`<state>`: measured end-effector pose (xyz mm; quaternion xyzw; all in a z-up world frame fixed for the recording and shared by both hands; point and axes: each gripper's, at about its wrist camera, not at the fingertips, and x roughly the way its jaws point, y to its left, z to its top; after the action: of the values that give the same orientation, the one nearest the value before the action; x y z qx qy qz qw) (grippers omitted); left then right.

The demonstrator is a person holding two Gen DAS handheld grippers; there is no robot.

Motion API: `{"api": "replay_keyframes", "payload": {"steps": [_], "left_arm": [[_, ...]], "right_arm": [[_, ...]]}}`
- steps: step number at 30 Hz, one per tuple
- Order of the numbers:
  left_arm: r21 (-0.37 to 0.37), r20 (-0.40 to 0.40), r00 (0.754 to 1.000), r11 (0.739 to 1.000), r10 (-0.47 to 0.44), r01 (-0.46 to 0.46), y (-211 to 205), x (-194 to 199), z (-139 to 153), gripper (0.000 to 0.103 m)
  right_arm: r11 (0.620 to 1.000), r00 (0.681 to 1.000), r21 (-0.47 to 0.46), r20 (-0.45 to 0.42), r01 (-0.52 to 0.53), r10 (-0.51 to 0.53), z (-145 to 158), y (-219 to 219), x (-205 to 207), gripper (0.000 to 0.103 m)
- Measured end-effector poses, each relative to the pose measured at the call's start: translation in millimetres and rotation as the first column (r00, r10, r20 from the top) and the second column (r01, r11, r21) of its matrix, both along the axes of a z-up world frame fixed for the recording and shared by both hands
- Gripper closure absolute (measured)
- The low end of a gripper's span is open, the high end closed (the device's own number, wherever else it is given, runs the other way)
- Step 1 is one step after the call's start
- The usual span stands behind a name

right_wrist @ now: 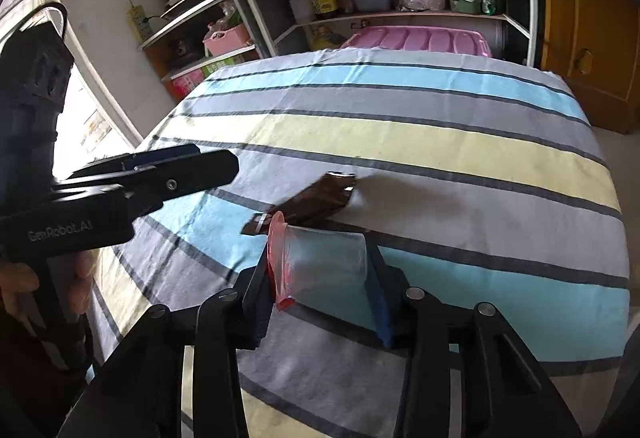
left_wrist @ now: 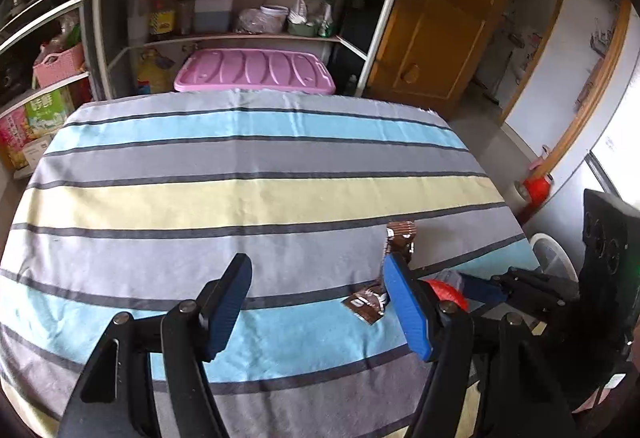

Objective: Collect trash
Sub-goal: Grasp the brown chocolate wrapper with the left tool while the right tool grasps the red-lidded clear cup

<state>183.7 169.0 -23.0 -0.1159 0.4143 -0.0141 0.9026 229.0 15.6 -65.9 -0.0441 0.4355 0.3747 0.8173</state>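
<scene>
Cup in our right gripper, wrapper waiting on the table

Our right gripper (right_wrist: 320, 286) is clamped across a clear plastic cup (right_wrist: 326, 258) with a red rim, lying sideways between the pads. Our left gripper (left_wrist: 316, 302) hangs open over the striped tablecloth (left_wrist: 240, 197), nothing between its fingers. A brown wrapper (right_wrist: 316, 201) lies just beyond the cup. We judge the thin cup could buckle and slip out if squeezed harder.
</scene>
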Motion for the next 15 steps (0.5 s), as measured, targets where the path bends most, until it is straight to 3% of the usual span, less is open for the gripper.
{"api": "replay_keyframes", "payload": {"steps": [9,14,15], "left_arm": [[0.020,-0.042,0.996,0.997,-0.080,0.081,-24,12,-13,0.033],[0.076,-0.071,0.992,0.991,-0.106,0.111,-42,19,-20,0.033],[0.097,-0.070,0.992,0.989,-0.108,0.114,-45,19,-20,0.037]], "right_arm": [[0.993,0.994,-0.042,0.031,0.108,-0.107,4,-42,13,0.061],[0.991,0.991,-0.027,0.020,0.134,-0.133,5,-56,14,0.061],[0.990,0.990,-0.024,0.021,0.139,-0.138,5,-58,15,0.061]]}}
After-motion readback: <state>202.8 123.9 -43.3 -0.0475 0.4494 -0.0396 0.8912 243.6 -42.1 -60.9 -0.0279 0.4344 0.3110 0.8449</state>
